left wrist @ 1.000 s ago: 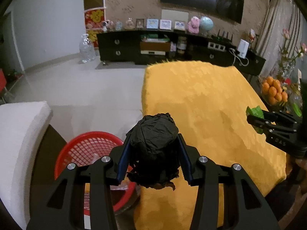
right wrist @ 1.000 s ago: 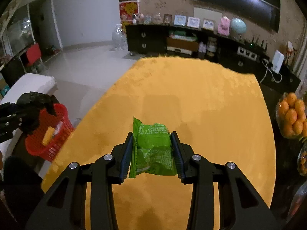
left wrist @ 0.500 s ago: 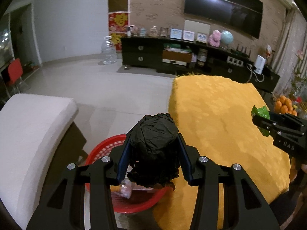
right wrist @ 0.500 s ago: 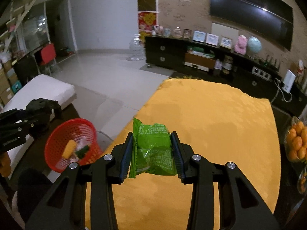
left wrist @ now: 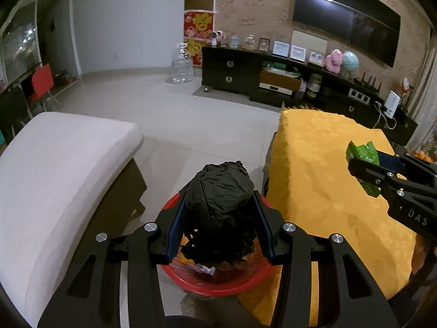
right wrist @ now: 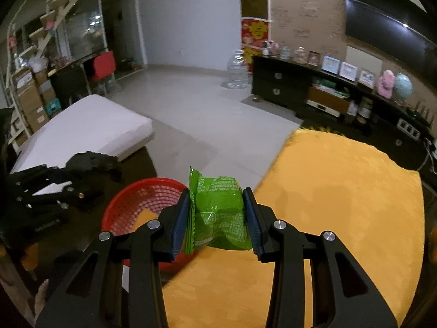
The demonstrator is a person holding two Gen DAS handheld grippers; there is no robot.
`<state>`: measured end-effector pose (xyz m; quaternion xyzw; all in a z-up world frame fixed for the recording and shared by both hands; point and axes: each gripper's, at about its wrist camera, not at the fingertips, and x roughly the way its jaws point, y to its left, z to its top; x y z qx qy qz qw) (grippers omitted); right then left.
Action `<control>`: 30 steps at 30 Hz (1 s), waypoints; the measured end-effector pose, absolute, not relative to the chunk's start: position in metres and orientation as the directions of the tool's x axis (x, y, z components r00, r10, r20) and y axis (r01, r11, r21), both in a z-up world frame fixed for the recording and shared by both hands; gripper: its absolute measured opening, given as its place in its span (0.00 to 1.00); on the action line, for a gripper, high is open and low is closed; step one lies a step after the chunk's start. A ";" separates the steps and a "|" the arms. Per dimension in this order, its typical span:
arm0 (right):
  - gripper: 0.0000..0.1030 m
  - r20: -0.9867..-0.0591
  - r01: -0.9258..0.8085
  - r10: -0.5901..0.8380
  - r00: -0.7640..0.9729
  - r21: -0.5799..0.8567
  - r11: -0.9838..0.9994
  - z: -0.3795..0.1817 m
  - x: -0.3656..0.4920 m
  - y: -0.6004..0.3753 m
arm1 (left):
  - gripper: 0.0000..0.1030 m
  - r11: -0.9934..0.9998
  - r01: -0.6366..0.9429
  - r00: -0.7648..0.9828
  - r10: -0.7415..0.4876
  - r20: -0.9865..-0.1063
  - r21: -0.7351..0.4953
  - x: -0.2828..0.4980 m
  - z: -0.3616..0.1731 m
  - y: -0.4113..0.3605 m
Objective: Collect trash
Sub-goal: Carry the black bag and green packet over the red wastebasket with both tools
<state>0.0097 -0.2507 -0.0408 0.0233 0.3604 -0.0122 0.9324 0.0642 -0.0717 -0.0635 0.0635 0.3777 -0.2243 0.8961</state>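
The left gripper (left wrist: 220, 210) is clamped on a black paper wad (left wrist: 221, 188) above the red basket (left wrist: 213, 284). At its 3 o'clock, the right gripper (right wrist: 217, 213) pinches a green wrapper (right wrist: 218, 205) over the yellow-covered desk (right wrist: 341, 191).

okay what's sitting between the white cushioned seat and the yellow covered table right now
The red mesh basket stands in that gap, between the white seat and the yellow-covered table; bare tiled floor lies farther back. The right wrist view shows it best.

The basket (left wrist: 213, 284) sits on the floor between the bench (left wrist: 62, 180) on its left and the table (left wrist: 333, 191) (cloth-covered) on its right, cabinet (left wrist: 273, 82) behind.
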 end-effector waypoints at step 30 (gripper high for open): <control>0.37 -0.764 -0.085 0.141 0.629 0.112 0.990 -0.092 0.058 -0.192 | 0.43 0.909 0.407 0.556 -0.323 -0.766 -0.088 0.092 -0.112 -0.049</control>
